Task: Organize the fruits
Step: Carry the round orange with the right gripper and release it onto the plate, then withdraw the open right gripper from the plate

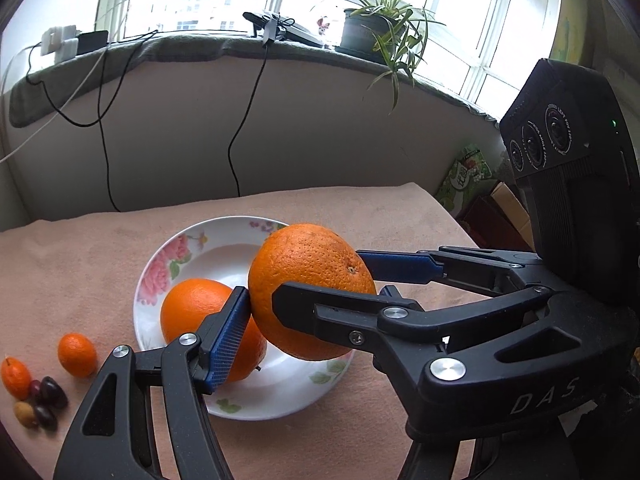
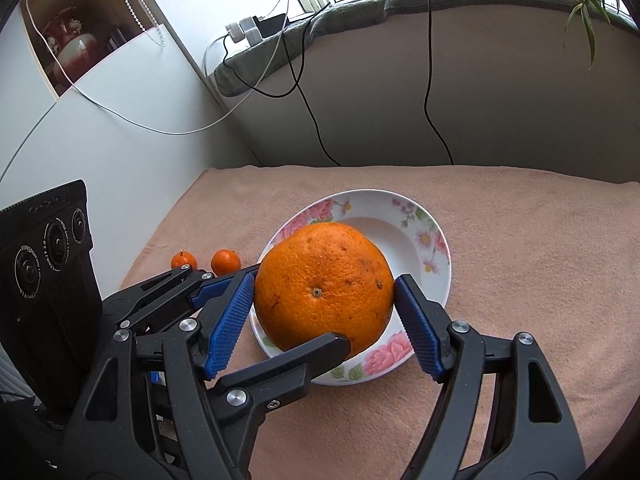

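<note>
A large orange (image 1: 312,280) (image 2: 324,284) hangs just above a white flowered plate (image 1: 160,268) (image 2: 436,240). My left gripper (image 1: 316,292) (image 2: 300,304) and my right gripper (image 2: 324,280) (image 1: 320,276) cross each other, and both are shut on this orange. Blue pads (image 2: 230,320) press its sides. A second orange (image 1: 196,312) lies in the plate, hidden in the right wrist view. Two small tangerines (image 1: 77,354) (image 2: 226,261) lie on the cloth to the left of the plate.
A pink cloth (image 2: 520,280) covers the table. Small dark fruits (image 1: 50,394) sit by the tangerines near the left edge. Behind the table are a wall with hanging cables (image 1: 236,140), a windowsill with a potted plant (image 1: 368,32), and a white cabinet (image 2: 120,120) on the left.
</note>
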Demonstrator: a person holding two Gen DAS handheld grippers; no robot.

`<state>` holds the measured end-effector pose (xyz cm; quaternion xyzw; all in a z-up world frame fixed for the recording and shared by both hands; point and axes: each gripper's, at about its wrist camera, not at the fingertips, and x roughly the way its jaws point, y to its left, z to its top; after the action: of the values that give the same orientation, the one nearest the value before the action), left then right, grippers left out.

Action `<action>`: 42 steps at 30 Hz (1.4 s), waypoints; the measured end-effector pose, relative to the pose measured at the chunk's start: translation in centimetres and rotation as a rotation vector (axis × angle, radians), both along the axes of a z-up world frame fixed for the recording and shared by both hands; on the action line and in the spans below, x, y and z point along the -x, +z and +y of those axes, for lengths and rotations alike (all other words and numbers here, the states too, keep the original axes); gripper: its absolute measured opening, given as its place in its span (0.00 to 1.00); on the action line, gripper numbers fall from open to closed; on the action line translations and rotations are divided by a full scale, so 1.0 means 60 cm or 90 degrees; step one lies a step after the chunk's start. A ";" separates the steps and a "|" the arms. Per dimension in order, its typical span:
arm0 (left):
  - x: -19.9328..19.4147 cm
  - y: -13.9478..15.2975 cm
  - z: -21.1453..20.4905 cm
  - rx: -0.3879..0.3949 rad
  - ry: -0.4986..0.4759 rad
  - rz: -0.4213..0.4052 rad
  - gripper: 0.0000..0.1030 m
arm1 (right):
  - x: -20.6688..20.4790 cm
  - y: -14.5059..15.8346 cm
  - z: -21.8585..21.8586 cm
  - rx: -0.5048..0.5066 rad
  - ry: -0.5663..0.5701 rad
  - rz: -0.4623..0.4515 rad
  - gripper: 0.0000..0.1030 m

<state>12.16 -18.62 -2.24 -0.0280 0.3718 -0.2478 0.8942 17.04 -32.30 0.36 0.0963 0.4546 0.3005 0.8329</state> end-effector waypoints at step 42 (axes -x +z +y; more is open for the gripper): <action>0.099 0.037 0.093 0.015 0.047 -0.035 0.79 | 0.097 0.049 -0.043 -0.027 -0.113 -0.057 0.85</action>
<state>6.20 -13.02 -0.04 -0.0455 0.3425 -0.2196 0.9124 11.21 -34.88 3.30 0.1399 0.3999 0.2391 0.8737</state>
